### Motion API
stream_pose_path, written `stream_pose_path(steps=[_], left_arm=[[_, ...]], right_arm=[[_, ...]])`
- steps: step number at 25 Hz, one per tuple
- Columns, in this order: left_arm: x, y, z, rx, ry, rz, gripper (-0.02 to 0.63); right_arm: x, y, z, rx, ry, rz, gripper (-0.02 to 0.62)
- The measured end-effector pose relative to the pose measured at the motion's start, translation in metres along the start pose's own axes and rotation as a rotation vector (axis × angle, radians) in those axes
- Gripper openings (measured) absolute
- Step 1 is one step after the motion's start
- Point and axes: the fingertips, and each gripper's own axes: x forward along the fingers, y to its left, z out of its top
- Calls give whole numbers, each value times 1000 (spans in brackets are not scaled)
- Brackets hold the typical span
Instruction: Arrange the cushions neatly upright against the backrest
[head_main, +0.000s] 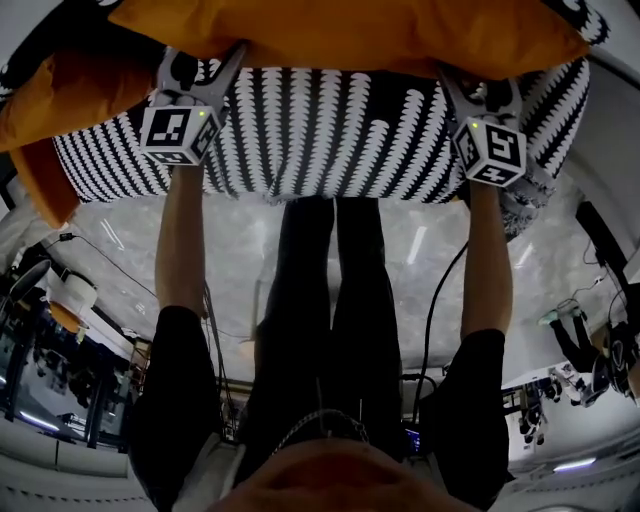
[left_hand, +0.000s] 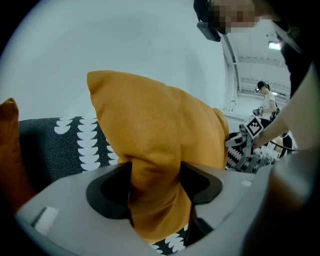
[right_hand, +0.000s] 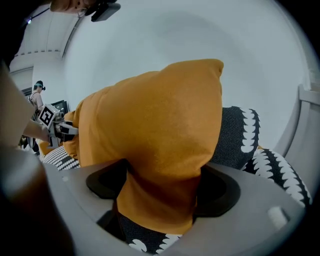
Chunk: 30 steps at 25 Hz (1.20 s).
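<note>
Over a patterned sofa (head_main: 330, 130), an orange cushion (head_main: 340, 30) is clamped by left gripper (head_main: 203, 62) and right gripper (head_main: 478, 92); level handling is advised.

Orange cushion (head_main: 340, 35): top beyond upper edge

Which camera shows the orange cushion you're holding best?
The right gripper view, just about: the orange cushion fills the middle, top corner included, pinched in the right tool. The left gripper view shows it nearly as well, pinched in the left tool. The head view catches only a strip of it along the top edge.
</note>
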Motion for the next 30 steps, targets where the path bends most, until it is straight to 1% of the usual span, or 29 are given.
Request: stream_pose_path(steps=[2, 6, 9, 13, 15, 16, 18, 20, 21, 23, 24, 25, 26, 27, 28, 30], left_arm=[[-3, 7, 2, -6, -9, -2, 302], [-1, 5, 3, -17, -9, 2, 314], [-8, 14, 5, -17, -10, 29, 364], [-23, 6, 12, -55, -24, 43, 390], [-34, -1, 13, -101, -38, 42, 391], [-39, -2, 13, -130, -47, 42, 391], [-49, 1, 11, -168, -62, 47, 391], [-62, 5, 9, -185, -69, 60, 387], [-69, 5, 9, -189, -71, 71, 375], [-80, -3, 15, -184, -68, 85, 329], [-84, -11, 20, -178, -61, 81, 312], [-90, -23, 26, -172, -53, 74, 287], [-97, -36, 32, -167, -46, 66, 259], [-105, -48, 39, -160, -43, 61, 239], [-113, -58, 48, -152, -44, 59, 213], [-129, -68, 71, -130, -55, 67, 151]], right_arm=[[4, 5, 4, 1, -10, 0, 422], [3, -2, 2, 16, -11, -7, 442], [2, 1, 6, 36, -8, -17, 469], [-23, -2, 9, 51, -15, -38, 471], [-41, -4, 8, 62, -36, -66, 460], [-50, -4, 8, 75, -50, -84, 437], [-65, 0, 8, 104, -73, -113, 418], [-79, 11, 13, 121, -90, -133, 369], [-86, 15, 16, 126, -94, -149, 332], [-106, 14, 20, 136, -86, -222, 237], [-119, 12, 19, 141, -70, -270, 143], [-132, 12, 18, 144, -50, -306, 69], [-146, 17, 17, 140, -28, -321, 18], [-158, 24, 19, 129, -4, -314, 3], [-166, 36, 23, 108, 22, -290, 3], [-178, 65, 41, 46, 63, -212, 3]])
